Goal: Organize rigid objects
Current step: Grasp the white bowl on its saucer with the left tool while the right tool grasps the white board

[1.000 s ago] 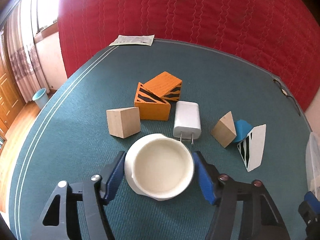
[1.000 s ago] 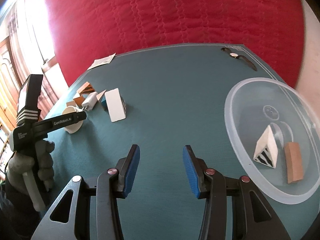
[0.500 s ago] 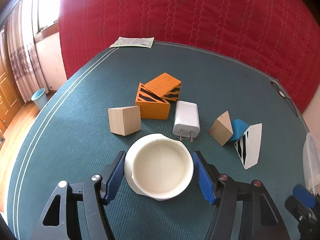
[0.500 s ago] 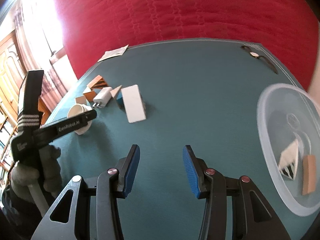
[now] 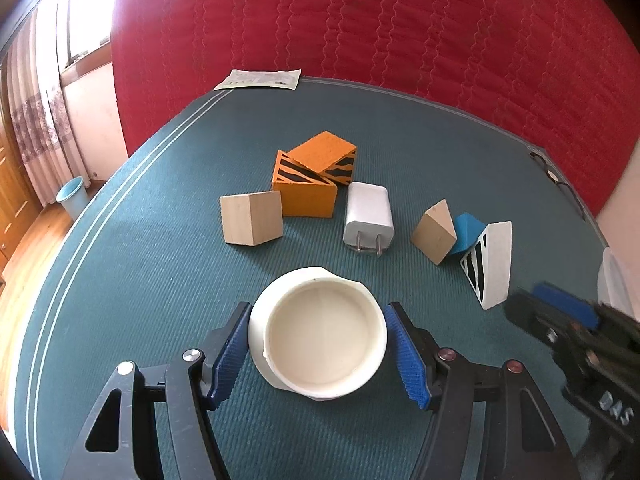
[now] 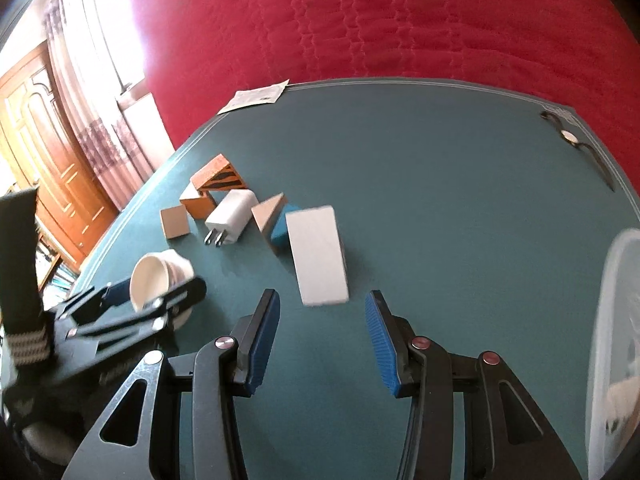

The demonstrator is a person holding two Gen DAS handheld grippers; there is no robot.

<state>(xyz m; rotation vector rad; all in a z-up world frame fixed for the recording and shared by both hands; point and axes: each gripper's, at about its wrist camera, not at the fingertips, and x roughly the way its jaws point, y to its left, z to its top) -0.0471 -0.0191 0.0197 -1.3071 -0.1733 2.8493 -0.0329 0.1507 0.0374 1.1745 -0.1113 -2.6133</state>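
My left gripper [image 5: 320,344] is shut on a cream bowl [image 5: 322,332], its blue pads against the bowl's sides; the bowl [image 6: 154,280] also shows in the right wrist view. Beyond it lie a plain wooden cube [image 5: 251,218], two orange striped wedges [image 5: 310,182], a white charger plug [image 5: 368,216], a wooden prism [image 5: 434,232], a blue block [image 5: 468,232] and a white striped wedge [image 5: 490,262]. My right gripper [image 6: 322,332] is open and empty, just short of the white wedge [image 6: 318,254].
A clear plastic tub [image 6: 616,360] holding pieces sits at the right edge. A paper sheet [image 5: 260,79] lies at the far table edge and a wristwatch [image 6: 576,142] at the far right. A red quilt hangs behind the green table [image 5: 400,128].
My right gripper has swung left from the tub toward the cluster of blocks and now faces the white wedge. My left gripper keeps hold of the bowl and has drawn back slightly.
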